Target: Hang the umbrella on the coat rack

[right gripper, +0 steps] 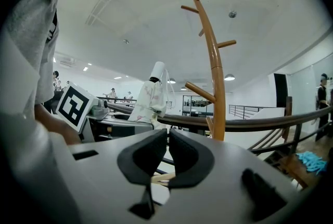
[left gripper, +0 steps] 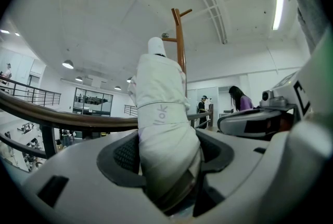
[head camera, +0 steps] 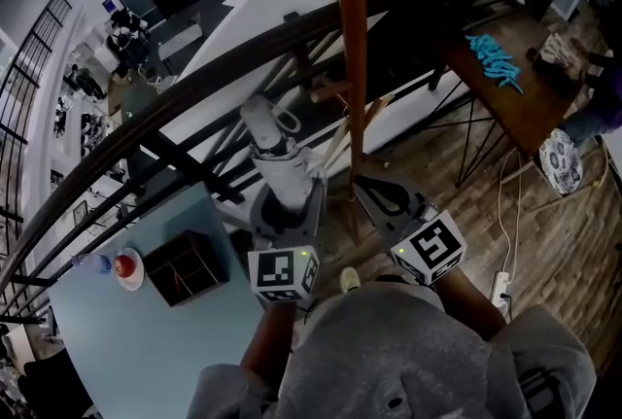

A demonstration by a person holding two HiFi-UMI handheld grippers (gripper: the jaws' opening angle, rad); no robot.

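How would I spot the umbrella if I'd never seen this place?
Find the tall brown wooden coat rack beside the dark curved railing. Just left of its pole, the left claw grips a folded umbrella pointing up. It is the only white fabric bundle there, cinched by a strap.

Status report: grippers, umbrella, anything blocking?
Left gripper shut on umbrella, upright. Right gripper shut, empty. Coat rack ahead, nothing seen between; not yet hung.
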